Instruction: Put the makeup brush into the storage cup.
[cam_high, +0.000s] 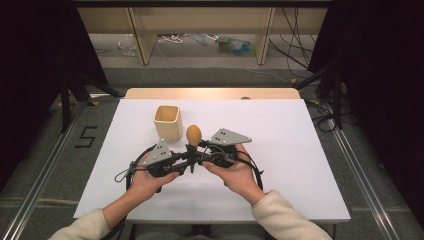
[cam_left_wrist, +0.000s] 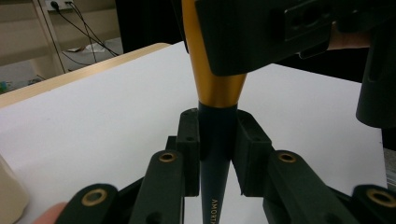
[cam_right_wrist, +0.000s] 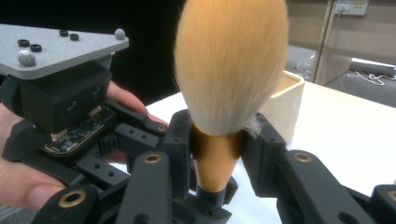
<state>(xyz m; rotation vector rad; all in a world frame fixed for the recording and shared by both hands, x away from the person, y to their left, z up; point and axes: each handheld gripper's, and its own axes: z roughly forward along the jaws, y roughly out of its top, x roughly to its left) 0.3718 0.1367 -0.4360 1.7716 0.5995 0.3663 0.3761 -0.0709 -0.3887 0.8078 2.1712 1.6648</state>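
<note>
Both grippers hold one upright makeup brush (cam_high: 193, 142), soft orange bristles, gold ferrule, dark handle.
Left gripper (cam_left_wrist: 217, 140) is clamped on the stiff handle, right gripper (cam_right_wrist: 216, 140) on the ferrule; light, bristles delicate; cream square cup (cam_high: 167, 122) at 11 o'clock.

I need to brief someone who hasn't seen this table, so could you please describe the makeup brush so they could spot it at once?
On the white table, just in front of the square cream cup, two hand-held black grippers meet. Upright between them stands the makeup brush: fluffy tan bristles, gold ferrule, dark handle. It is the one thing both grippers clamp.
</note>
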